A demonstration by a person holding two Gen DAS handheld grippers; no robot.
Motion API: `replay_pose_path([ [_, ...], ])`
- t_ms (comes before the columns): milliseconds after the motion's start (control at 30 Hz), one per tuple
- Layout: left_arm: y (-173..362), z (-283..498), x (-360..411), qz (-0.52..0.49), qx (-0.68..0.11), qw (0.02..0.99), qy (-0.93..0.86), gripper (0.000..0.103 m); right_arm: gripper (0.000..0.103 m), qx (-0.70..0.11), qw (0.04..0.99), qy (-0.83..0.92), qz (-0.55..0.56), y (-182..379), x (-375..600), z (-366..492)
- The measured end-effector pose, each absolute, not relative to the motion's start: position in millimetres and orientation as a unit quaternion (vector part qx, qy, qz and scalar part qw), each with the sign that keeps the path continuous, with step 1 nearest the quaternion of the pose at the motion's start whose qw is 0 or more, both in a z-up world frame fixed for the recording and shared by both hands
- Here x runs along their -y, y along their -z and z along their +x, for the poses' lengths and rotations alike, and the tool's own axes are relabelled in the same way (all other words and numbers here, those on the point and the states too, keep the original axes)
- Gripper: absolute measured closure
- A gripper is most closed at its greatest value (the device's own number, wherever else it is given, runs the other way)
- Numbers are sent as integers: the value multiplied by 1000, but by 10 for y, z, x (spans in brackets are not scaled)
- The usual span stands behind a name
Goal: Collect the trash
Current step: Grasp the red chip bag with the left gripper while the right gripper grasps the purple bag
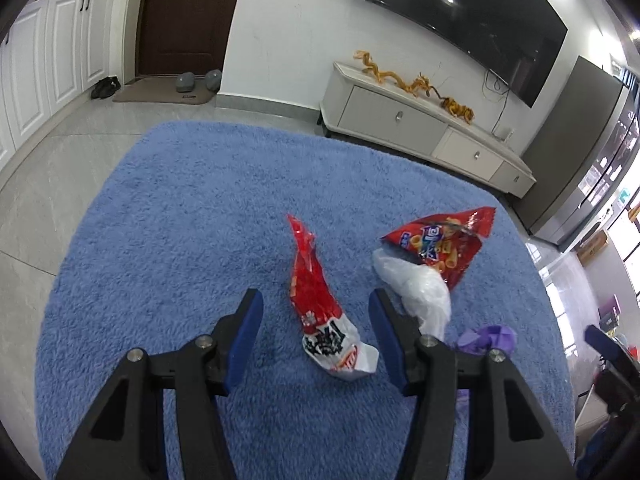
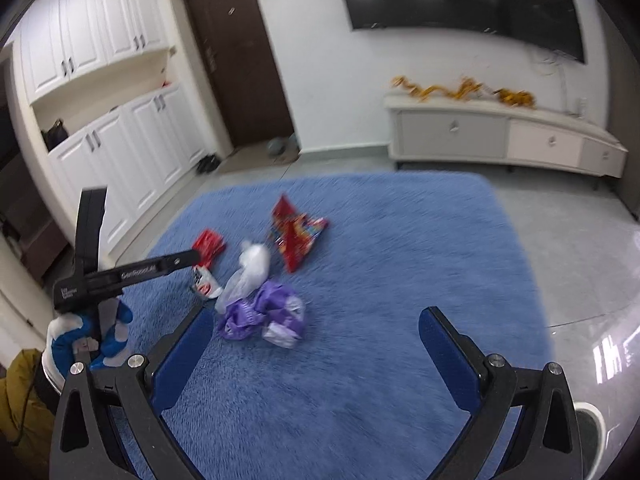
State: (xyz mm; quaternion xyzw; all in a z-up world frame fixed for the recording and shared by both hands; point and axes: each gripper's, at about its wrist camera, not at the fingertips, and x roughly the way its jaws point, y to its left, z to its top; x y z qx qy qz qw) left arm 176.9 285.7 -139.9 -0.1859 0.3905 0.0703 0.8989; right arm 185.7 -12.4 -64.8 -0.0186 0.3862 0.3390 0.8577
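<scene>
Trash lies on a blue rug (image 1: 180, 208). A twisted red and white wrapper (image 1: 324, 312) lies between the open fingers of my left gripper (image 1: 316, 312), which hovers just above it. To its right are a clear plastic bag (image 1: 420, 288), a red snack bag (image 1: 444, 244) and a purple wrapper (image 1: 488, 338). In the right wrist view my right gripper (image 2: 316, 328) is open and empty above the rug (image 2: 400, 240), with the purple wrapper (image 2: 264, 312) just ahead of its left finger, then the clear bag (image 2: 248, 272), red snack bag (image 2: 296, 236) and red wrapper (image 2: 208, 248). The left gripper (image 2: 120, 276) shows there, over the red wrapper.
A white TV cabinet (image 1: 420, 128) with gold dragon ornaments stands beyond the rug under a wall TV (image 1: 460, 12). A dark door (image 2: 236, 56) and white cupboards (image 2: 120, 140) are at the left. Grey tile floor (image 1: 40, 184) surrounds the rug.
</scene>
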Motion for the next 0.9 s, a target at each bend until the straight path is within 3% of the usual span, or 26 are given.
replay_pose_path([
  [167, 1495, 1830, -2846, -175, -397, 898, -69, 51, 0, -391, 847, -359, -24, 717, -90, 1971],
  [567, 1611, 1907, -2797, -158, -398, 901, -68, 75, 1, -421, 817, -393, -27, 1151, -487, 2121],
  [633, 1619, 1895, -2818, -163, -397, 901, -70, 78, 13, -425, 812, -399, -28, 1184, -510, 2120],
  [700, 1616, 1877, -2821, -165, -395, 901, -72, 79, 35, -431, 807, -402, -33, 1227, -524, 2108],
  [800, 1613, 1855, -2828, -162, -393, 902, -74, 80, 49, -430, 805, -408, -33, 1231, -498, 2072],
  [900, 1590, 1806, -2820, -156, -388, 905, -81, 80, 55, -429, 804, -409, -37, 1215, -453, 2023],
])
